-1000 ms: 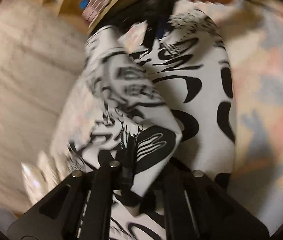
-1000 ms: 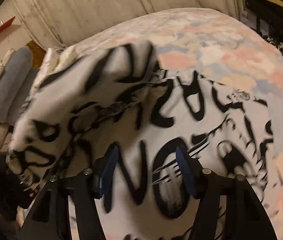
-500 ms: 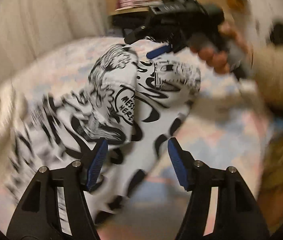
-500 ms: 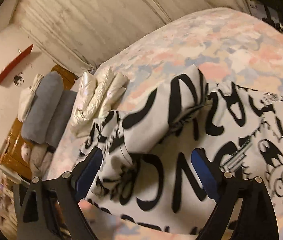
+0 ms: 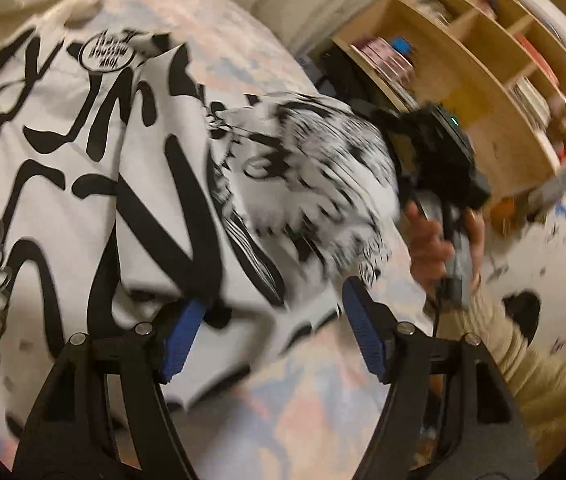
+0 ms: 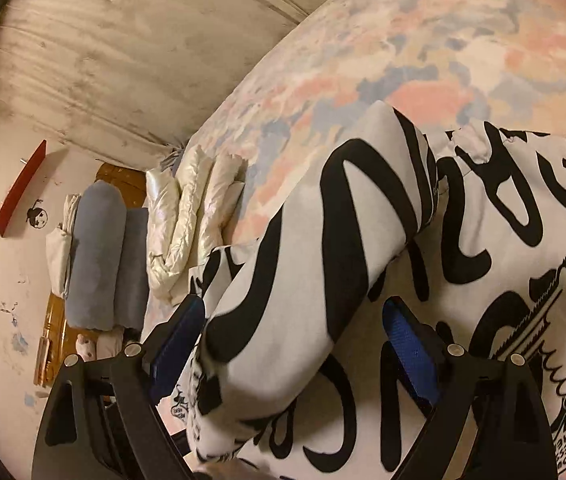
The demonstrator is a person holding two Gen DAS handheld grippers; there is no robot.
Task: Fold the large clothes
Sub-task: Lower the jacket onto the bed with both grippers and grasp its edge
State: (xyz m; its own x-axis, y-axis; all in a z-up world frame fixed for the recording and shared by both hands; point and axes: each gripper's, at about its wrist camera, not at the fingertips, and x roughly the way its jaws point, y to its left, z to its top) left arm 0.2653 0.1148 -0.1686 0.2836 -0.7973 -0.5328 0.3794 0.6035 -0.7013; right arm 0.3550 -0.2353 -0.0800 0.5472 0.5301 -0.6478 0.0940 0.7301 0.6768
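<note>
1. Covering most of both views is a bed [image 6: 423, 56] with a pastel cover of pink, blue and cream patches, set against a pale wall.
2. Lying on that cover is the large white garment [image 6: 495, 240] printed with heavy black lettering and cartoon drawings; it is partly folded, with a sleeve [image 6: 323, 264] laid over the body of the cloth. In the left wrist view the same garment [image 5: 43, 168] spreads across the left side, one raised fold of it badly blurred.
3. Standing past the bed's far corner in the left wrist view is a wooden shelf unit [image 5: 495, 72] holding books and small items.
4. Sitting at the bed's edge in the right wrist view is a folded cream quilt [image 6: 191, 216], with a rolled grey-blue blanket [image 6: 95, 256] beside it.
5. Reaching over the cloth is the left gripper [image 5: 267, 332]; its jaws have just been opening and stand spread, the left blue pad at a fold's edge, nothing pinched.
6. Hovering above the sleeve is the right gripper [image 6: 295, 344], jaws spread wide on either side of it, clamping nothing.
7. Gripping that right tool's handle in the left wrist view is the person's hand [image 5: 431, 240], in a beige sleeve.
</note>
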